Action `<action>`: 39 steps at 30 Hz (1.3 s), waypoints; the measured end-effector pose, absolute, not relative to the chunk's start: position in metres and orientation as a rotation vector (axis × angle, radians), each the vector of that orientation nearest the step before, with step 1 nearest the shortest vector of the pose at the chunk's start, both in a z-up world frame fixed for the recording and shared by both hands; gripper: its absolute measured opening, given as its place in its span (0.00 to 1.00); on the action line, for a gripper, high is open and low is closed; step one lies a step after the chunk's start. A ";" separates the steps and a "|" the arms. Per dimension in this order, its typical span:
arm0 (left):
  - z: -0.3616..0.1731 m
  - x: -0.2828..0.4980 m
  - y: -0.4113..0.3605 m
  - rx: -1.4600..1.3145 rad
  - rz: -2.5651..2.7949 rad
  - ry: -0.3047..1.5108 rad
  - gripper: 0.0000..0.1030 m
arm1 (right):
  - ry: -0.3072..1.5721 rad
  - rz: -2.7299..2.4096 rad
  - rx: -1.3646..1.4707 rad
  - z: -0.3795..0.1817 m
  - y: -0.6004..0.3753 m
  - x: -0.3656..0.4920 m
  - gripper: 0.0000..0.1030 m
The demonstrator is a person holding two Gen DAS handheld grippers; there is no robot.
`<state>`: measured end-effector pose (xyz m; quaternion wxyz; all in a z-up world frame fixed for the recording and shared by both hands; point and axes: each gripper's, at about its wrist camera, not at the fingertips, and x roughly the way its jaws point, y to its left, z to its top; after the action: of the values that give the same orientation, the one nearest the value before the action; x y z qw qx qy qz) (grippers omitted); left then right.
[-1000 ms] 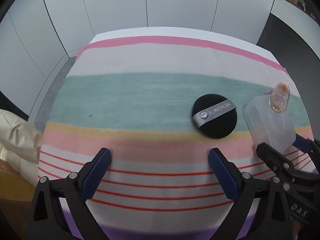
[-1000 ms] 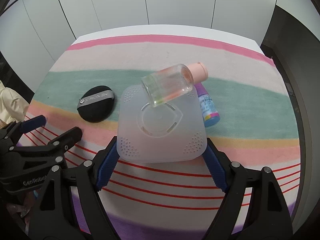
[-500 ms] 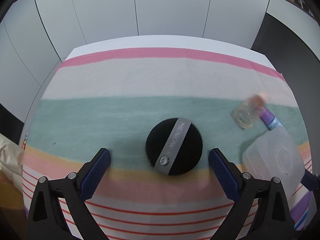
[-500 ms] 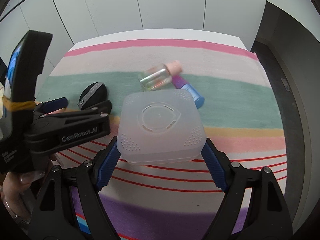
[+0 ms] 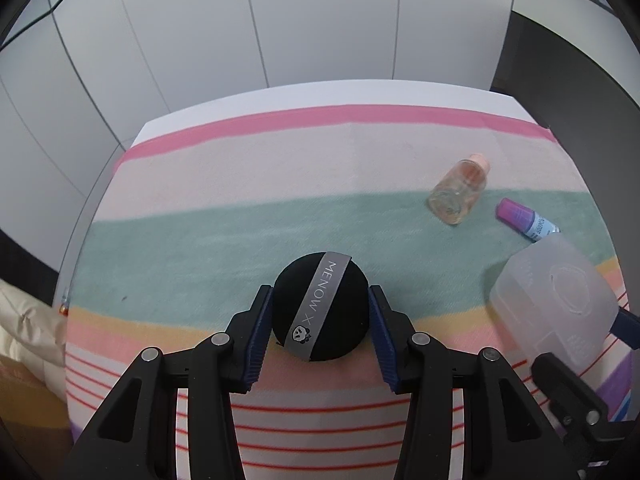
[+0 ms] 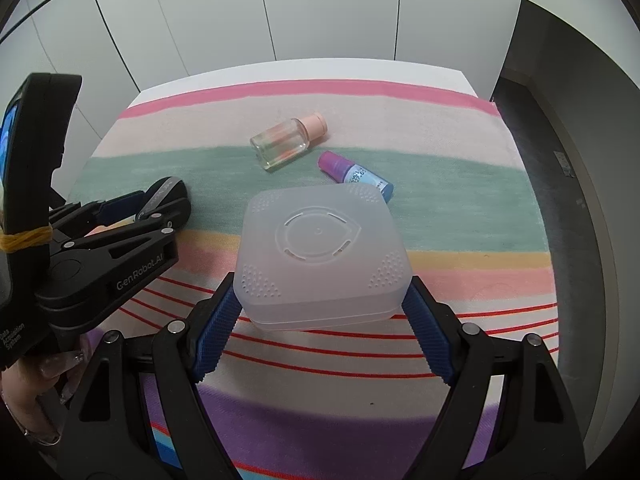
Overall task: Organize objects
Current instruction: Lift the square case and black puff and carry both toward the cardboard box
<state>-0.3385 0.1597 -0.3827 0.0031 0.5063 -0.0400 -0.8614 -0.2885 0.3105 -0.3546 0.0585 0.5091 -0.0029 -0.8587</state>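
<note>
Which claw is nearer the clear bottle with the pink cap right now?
Right. The right claw, gripping the translucent box, sits just short of the clear bottle. The left claw, which has just been closing on the black puff, sits farther off to the side.

The box [image 5: 556,304] hides the blue end of the small tube [image 5: 524,218]; its label print is too small to read.

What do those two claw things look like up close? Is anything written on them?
Both are black plastic, shaped like big clamps with silver rivets, and each finger carries a ribbed blue pad. The left claw has "GenRobot.AI" printed in white on its side, a yellow band wound around its tall black handle, and a blue-lit screen at its edge. The right claw looks the same build. The hand wears a thin bracelet.
</note>
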 end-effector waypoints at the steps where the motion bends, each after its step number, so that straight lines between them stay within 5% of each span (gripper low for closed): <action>1: -0.381 -0.337 0.158 1.589 -2.692 -0.121 0.45 | -0.006 -2.603 1.538 -0.353 0.311 -0.289 0.80; 39: -0.113 -0.259 0.106 1.173 -2.855 0.017 0.45 | 0.056 -2.778 1.120 -0.120 0.291 -0.236 0.80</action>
<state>-0.2585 0.1061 -0.1127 0.0274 0.3797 0.0053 -0.9247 -0.2357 0.2905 -0.1196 0.0728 0.3729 0.0186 -0.9248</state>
